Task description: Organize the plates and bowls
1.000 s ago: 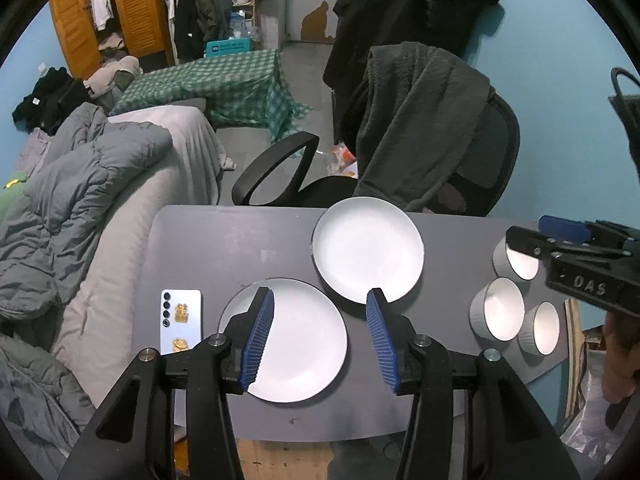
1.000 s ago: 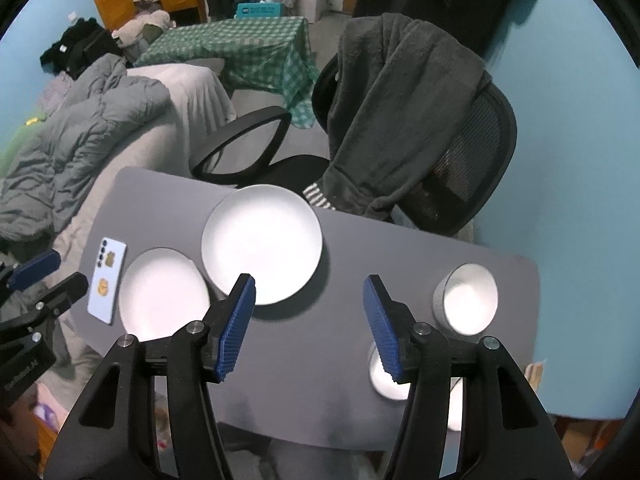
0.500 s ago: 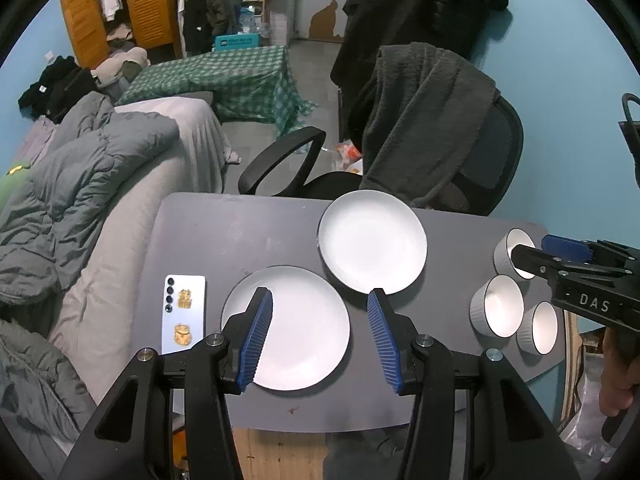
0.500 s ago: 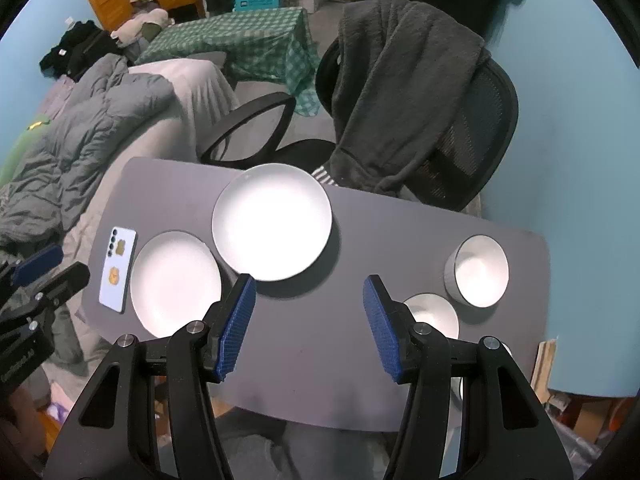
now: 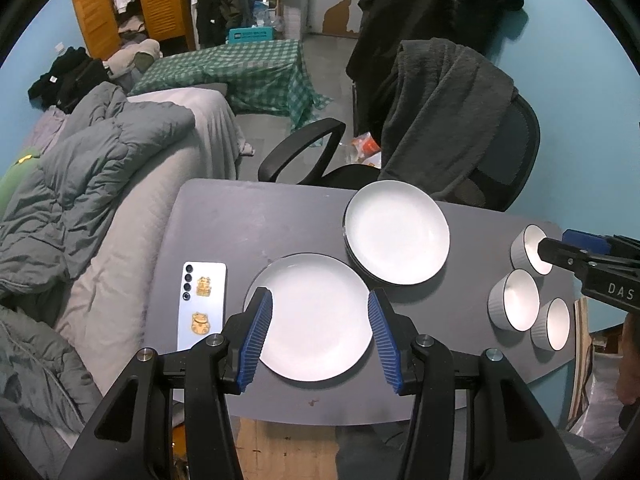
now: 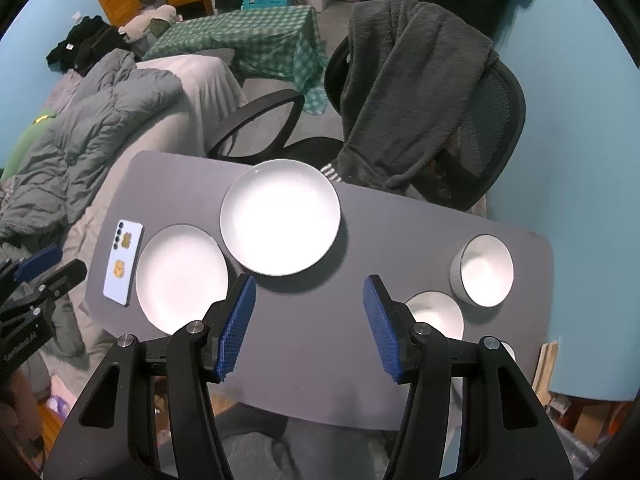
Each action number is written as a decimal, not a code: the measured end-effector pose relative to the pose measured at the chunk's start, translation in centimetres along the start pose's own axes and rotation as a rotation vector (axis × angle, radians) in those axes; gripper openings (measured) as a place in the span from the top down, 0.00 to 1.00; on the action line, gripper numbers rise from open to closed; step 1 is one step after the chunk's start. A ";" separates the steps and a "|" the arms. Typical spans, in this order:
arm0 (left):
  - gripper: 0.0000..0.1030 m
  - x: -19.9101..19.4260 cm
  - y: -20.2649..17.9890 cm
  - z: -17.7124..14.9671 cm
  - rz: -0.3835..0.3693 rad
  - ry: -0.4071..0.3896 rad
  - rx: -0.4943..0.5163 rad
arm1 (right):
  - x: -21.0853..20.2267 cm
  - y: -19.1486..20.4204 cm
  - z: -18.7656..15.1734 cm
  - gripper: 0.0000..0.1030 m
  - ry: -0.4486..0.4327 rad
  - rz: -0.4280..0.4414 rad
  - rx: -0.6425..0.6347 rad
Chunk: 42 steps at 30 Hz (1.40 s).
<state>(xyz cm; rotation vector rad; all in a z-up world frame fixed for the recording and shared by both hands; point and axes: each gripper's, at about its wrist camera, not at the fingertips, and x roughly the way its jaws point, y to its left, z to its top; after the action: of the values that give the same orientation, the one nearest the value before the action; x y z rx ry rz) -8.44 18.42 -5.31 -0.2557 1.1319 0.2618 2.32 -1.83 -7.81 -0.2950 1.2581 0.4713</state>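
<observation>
Two white plates lie on the grey table (image 5: 240, 220): a near plate (image 5: 316, 316) and a far plate (image 5: 396, 232), which seems to rest on another. Three white bowls stand at the right edge: far bowl (image 5: 532, 244), middle bowl (image 5: 514, 300), near bowl (image 5: 554, 330). My left gripper (image 5: 320, 340) is open and empty, high above the near plate. My right gripper (image 6: 310, 324) is open and empty, above bare table between the far plate (image 6: 280, 216) and the bowls (image 6: 484, 270). The near plate (image 6: 182, 276) shows at its left.
A light blue phone (image 5: 202, 304) with gold stickers lies at the table's left. An office chair (image 5: 448, 128) draped with a dark blanket stands behind the table. A bed with a grey duvet (image 5: 80, 184) lies to the left.
Both grippers have risen and pulled back from the table, so plates and bowls look smaller and more of the table shows. Nothing on the table moved.
</observation>
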 end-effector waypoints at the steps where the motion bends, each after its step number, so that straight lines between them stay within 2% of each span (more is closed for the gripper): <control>1: 0.51 0.1 0.3 0.0 0.001 0.000 -0.002 | 0.0 0.1 0.0 0.47 0.001 0.001 -0.002; 12: 0.51 2.3 4.4 -0.8 -0.015 0.017 -0.032 | 2.1 1.6 0.0 0.47 0.037 0.023 -0.053; 23: 0.51 6.9 9.2 -1.6 -0.047 0.092 -0.072 | 7.5 4.2 -0.1 0.47 0.127 0.125 -0.092; 29: 0.51 10.3 9.8 -1.9 -0.021 0.143 -0.012 | 10.5 5.3 -0.4 0.47 0.183 0.170 -0.122; 37: 0.51 13.9 9.9 -2.3 -0.085 0.208 -0.036 | 14.6 6.5 -0.6 0.47 0.259 0.200 -0.147; 42: 0.51 15.8 9.7 -2.5 -0.096 0.251 -0.047 | 16.8 6.9 -0.9 0.47 0.305 0.237 -0.128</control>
<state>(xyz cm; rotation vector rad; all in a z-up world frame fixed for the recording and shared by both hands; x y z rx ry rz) -7.47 27.89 -21.36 -0.3914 1.3587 0.1740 2.07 6.77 -23.87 -0.3359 1.5724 0.7318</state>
